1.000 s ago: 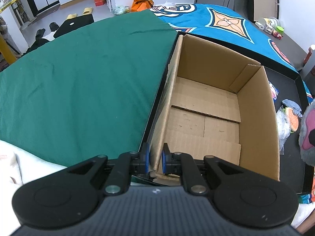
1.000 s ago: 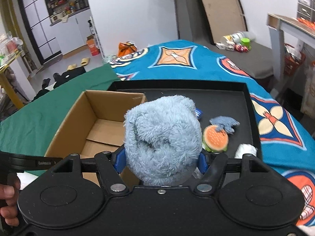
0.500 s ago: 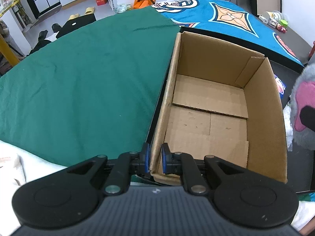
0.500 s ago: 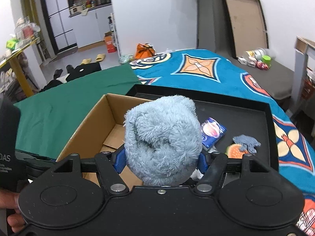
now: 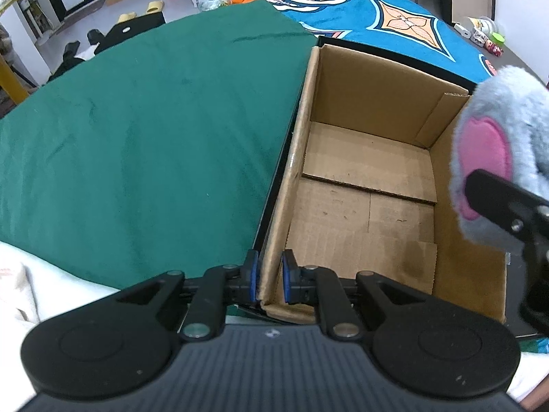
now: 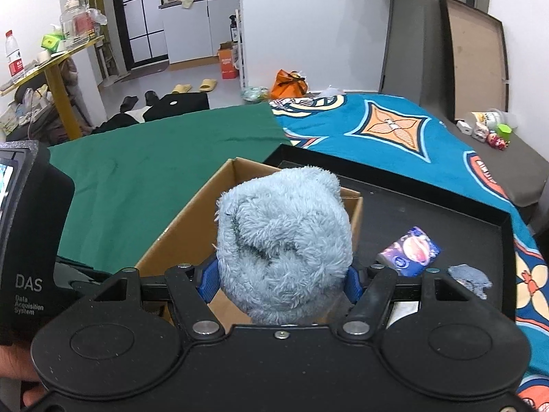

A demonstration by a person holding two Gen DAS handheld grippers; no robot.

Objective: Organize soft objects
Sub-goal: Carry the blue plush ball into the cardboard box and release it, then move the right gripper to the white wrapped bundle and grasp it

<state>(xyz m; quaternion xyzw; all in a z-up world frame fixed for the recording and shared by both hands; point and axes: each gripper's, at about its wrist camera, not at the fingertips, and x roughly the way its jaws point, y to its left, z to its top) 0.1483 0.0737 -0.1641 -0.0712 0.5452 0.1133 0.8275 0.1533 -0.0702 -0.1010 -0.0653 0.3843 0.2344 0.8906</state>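
Left gripper [image 5: 269, 279] is seen with jaws clamped on the near-left wall of the cardboard box [image 5: 363, 213], one blue pad inside the wall and one outside; this grip is unchanged from the earlier frames. The box interior is shown ahead and right of the left jaws, bare cardboard flaps on its floor

Right gripper [image 6: 279, 279] has jaws closed on the blue plush toy [image 6: 284, 250], squeezed from both sides by the blue pads [image 6: 207, 279]; same hold as before. In the left wrist view the plush toy [image 5: 497, 171] has come further in than half a second ago: it is now over the right wall of the box, pink patch facing the camera, a black finger of the right gripper across its lower part. Earlier only an edge of it was visible at the frame border

In the right wrist view the box opening [image 6: 192, 237] is now directly ahead of and below the jaws, where before it sat more to the left. The black tray [image 6: 446, 213] is right of the jaws, with a small printed packet [image 6: 410, 250] and a grey-blue fuzzy piece [image 6: 470, 279] on it. The orange round soft item seen earlier is no longer visible. Green cloth [image 5: 137, 144] lies left of the box
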